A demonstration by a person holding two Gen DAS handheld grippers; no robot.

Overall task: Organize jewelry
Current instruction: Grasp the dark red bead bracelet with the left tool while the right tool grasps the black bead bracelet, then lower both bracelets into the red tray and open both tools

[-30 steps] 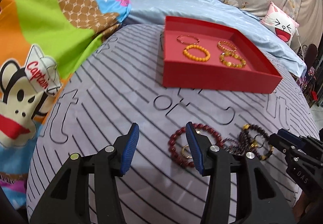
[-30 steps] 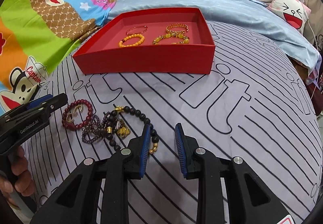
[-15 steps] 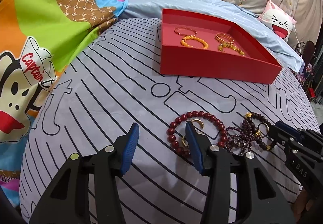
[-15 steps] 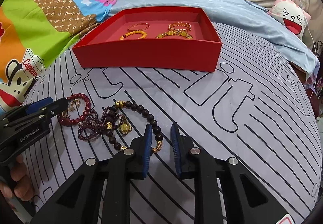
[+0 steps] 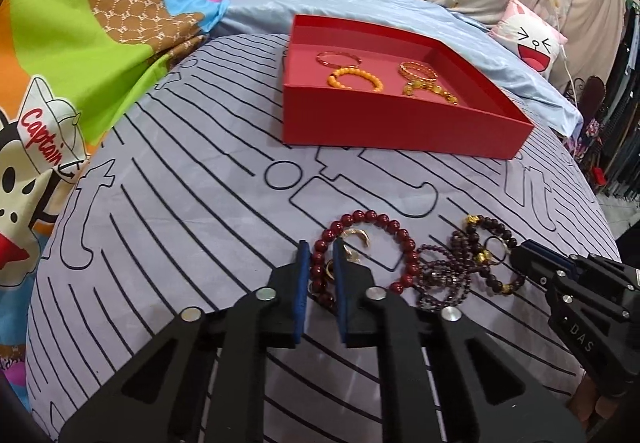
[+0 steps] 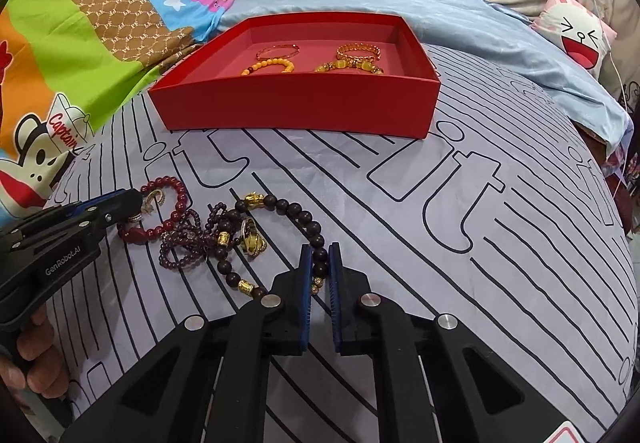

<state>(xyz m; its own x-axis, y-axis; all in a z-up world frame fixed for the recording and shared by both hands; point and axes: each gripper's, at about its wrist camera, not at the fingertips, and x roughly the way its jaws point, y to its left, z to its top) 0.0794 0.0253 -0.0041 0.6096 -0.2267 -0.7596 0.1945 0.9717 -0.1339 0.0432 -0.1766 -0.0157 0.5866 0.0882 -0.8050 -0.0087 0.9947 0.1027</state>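
Bedding under everything is a grey sheet (image 5: 168,211) with black line print, spread on a bed. Starting at my far left, a cartoon monkey quilt (image 5: 80,43) fills the nine o'clock side of the left wrist view. Next comes my left gripper (image 5: 320,255), its jaws pinching the near-left arc of the dark red bead bracelet (image 5: 384,221), which lies flat on the sheet with a small gold ring (image 5: 358,239) inside its loop. Just right of that loop sits a tangle of small purple beads (image 6: 180,243), touching the red beads. Further right lies the dark brown bead bracelet (image 6: 296,211) with gold charms, and my right gripper (image 6: 319,263) has its jaws clamped on that bracelet's near-right stretch. At twelve o'clock in both views, well apart from the loose pieces, stands the red tray (image 6: 296,107); inside it lie an orange bead bracelet (image 6: 270,65), a thin gold bangle (image 6: 278,51) behind it, and more gold bracelets (image 6: 356,57) to the right. A cat-face pillow (image 6: 580,39) rests at two o'clock.
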